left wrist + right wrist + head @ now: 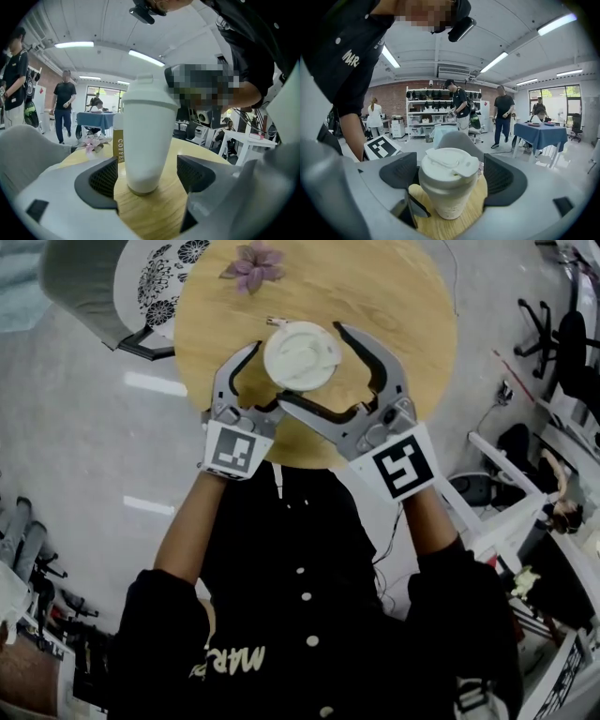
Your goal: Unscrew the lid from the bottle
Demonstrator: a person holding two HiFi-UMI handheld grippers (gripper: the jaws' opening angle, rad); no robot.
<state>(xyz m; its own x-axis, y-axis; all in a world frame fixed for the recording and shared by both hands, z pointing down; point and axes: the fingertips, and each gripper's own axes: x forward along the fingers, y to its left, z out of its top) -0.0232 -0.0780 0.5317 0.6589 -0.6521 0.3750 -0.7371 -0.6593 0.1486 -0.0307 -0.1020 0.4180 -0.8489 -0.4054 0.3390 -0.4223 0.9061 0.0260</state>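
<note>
White bottle [301, 355] upright mid table [412, 324], lid [449, 164] still on. Left claw [147, 176] spread around its base, right claw [450, 176] spread around the lid, neither pinching. Pre-grasp; next probably clamp both, twist lid.

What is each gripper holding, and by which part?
Nothing. Both are open: the left gripper flanks the bottle low down, the right gripper flanks its lid, neither gripping.
</note>
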